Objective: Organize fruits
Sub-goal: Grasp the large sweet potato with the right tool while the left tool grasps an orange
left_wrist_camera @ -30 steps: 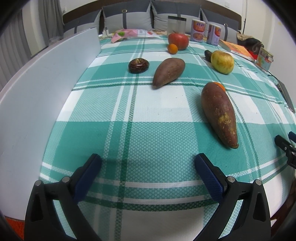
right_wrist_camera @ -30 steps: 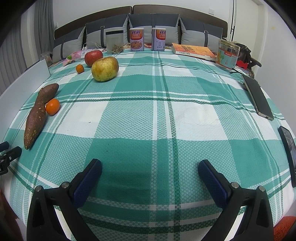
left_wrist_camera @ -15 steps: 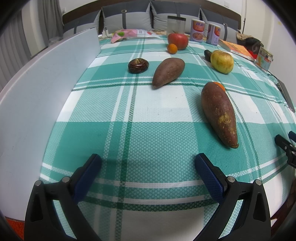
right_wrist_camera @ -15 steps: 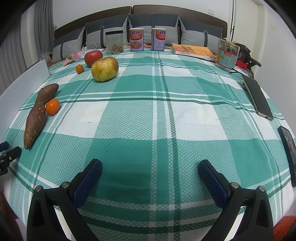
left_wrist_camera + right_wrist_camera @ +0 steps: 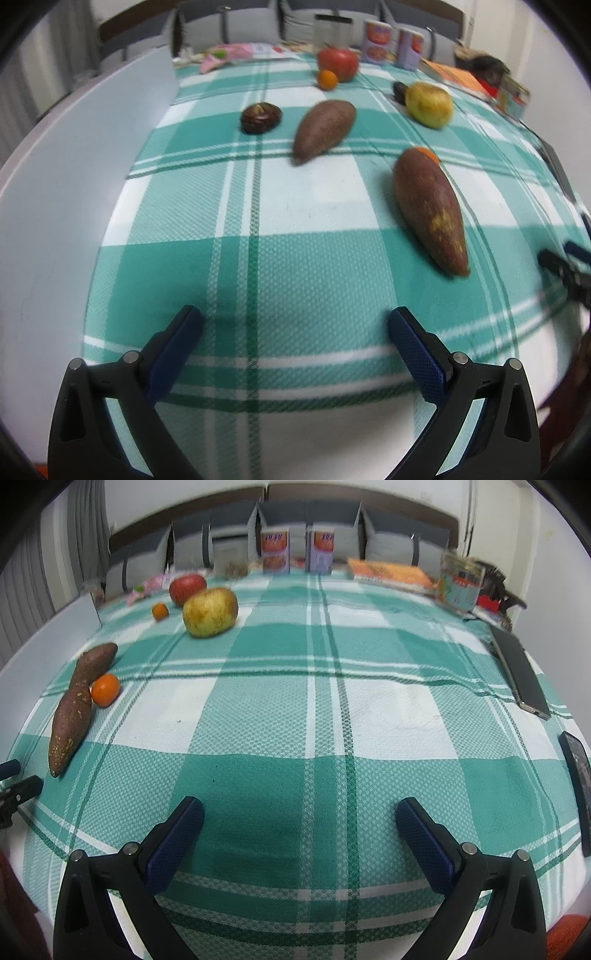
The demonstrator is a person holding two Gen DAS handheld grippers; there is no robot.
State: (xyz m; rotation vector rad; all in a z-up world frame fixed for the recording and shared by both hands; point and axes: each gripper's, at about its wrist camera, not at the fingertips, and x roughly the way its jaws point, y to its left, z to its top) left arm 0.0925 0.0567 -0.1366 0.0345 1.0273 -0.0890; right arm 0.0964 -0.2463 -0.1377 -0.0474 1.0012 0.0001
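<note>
On the green plaid cloth lie a long sweet potato, a shorter sweet potato, a dark mangosteen, a yellow pear, a red apple and a small orange. Another orange peeks from behind the long sweet potato. My left gripper is open and empty, low over the cloth's near edge. My right gripper is open and empty too; its view shows the pear, the apple, both oranges and the long sweet potato.
A white board stands along the left edge. Two cans, a book, a jar and grey cushions line the back. A dark tablet and a phone lie at the right.
Both cameras have shifted slightly and the views are a little blurred; the fruits lie where they were and both grippers stay open.
</note>
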